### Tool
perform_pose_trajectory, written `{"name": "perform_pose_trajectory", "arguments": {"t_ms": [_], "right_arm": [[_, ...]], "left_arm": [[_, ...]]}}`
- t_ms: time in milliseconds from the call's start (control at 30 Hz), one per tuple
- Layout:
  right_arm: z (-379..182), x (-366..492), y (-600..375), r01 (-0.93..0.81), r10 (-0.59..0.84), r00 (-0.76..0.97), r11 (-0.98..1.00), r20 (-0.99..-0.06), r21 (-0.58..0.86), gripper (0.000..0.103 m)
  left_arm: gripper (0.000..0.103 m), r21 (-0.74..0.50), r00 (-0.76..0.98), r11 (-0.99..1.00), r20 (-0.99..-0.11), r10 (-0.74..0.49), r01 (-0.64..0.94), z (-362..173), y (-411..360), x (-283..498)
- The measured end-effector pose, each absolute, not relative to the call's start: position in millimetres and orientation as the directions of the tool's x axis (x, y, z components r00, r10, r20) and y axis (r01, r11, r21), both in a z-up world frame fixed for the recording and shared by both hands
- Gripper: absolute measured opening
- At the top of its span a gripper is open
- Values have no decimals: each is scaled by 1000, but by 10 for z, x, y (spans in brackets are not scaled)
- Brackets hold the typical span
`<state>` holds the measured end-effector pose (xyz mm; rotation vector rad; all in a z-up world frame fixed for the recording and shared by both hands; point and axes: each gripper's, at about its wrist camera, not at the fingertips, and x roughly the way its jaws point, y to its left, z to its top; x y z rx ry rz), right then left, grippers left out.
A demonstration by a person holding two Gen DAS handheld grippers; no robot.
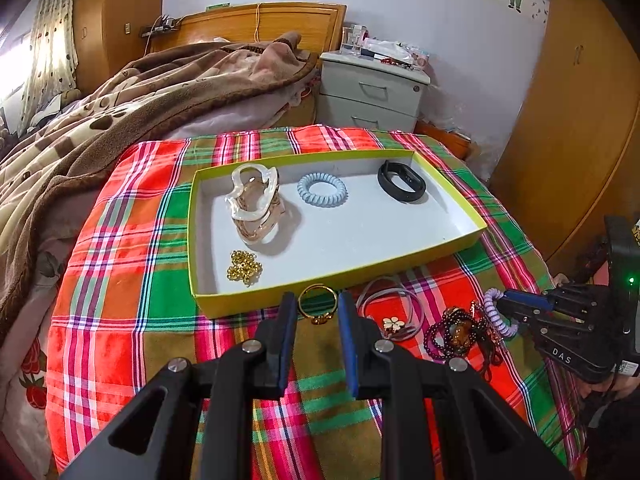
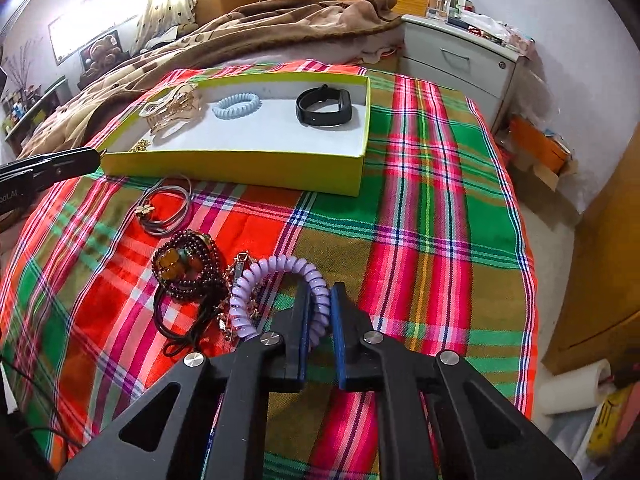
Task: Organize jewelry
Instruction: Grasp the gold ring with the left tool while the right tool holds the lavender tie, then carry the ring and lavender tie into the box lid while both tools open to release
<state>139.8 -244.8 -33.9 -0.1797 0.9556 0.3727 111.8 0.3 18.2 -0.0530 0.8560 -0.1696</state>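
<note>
Pinching a lilac spiral hair tie (image 2: 280, 280), the right gripper (image 2: 320, 292) is clamping its blue pads on one side of the coil, which is lying on the plaid cloth (image 2: 420, 200) just beside a heap of dark red beaded bracelets (image 2: 188, 264) and a black cord. No earlier picture is given, so only the grip itself can be told. The left gripper (image 1: 318, 300) is hanging with its jaws parted and nothing between them; past its tips a gold ring (image 1: 318, 300) is lying on the cloth, close to the near wall of the yellow-green tray (image 1: 280, 288). Sitting inside the tray are a clear hair claw (image 1: 256, 204), a pale blue spiral hair tie (image 1: 322, 190), a black wristband (image 1: 402, 182) and a small pile of gold beads (image 1: 244, 268). Lying between the ring and the bracelets are grey elastic loops with a flower charm (image 1: 394, 312). A brown blanket (image 1: 120, 112) is covering the bed behind, with a grey nightstand (image 1: 372, 88) beside it.
</note>
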Motion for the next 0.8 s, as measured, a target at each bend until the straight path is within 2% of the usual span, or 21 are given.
{"name": "perform_pose_trajectory", "arguments": {"t_ms": [400,800], "right_arm": [[94,1510,-2582,-347,297,598,933,-744,94,10],[257,2187,-2254,-356,322,611,928,-723,112,10]], "left_arm": [[22,-102,664,984,-727,-175,148,364,-13,1212],[22,-107,650,979,-735,-194,171,337,-76,1648]]}}
